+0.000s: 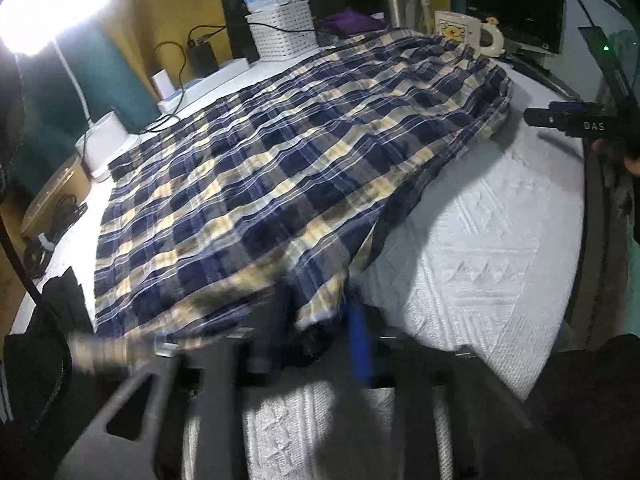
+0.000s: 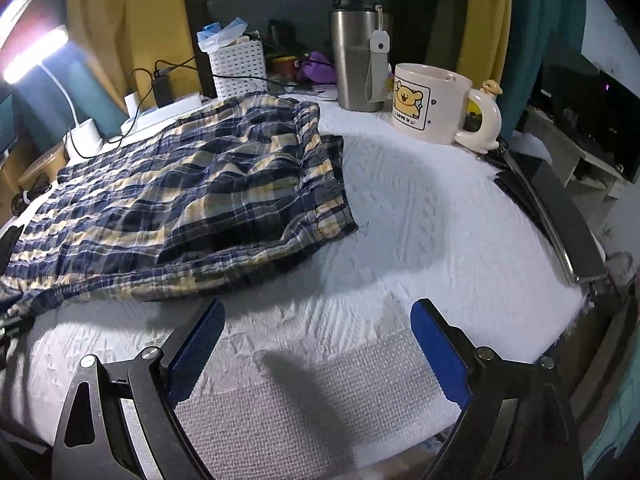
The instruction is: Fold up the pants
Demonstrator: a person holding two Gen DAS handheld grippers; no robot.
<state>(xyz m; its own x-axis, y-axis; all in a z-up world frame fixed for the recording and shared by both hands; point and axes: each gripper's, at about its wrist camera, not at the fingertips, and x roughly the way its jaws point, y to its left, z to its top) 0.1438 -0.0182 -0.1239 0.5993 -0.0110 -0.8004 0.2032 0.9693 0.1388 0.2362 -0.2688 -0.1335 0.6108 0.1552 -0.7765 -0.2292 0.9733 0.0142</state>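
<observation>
Blue, yellow and white plaid pants (image 1: 280, 160) lie spread over a white textured cover (image 1: 480, 240). In the blurred left wrist view, my left gripper (image 1: 320, 328) is at the near hem, its jaws close together with a bunch of the plaid cloth pinched between them. In the right wrist view the pants (image 2: 180, 200) lie to the left with the waistband end toward the mug. My right gripper (image 2: 318, 306) hovers over the bare cover (image 2: 400, 220) just right of the pants' near edge, its blue pads (image 2: 200, 344) wide apart with nothing between them. Its tip (image 1: 560, 120) shows at the right of the left wrist view.
At the back stand a cream bear mug (image 2: 428, 104), a steel tumbler (image 2: 356, 60) and a white basket (image 2: 240, 68). A lit desk lamp (image 2: 36, 56), chargers and cables sit at the back left. A dark flat device (image 2: 560, 208) lies along the right edge.
</observation>
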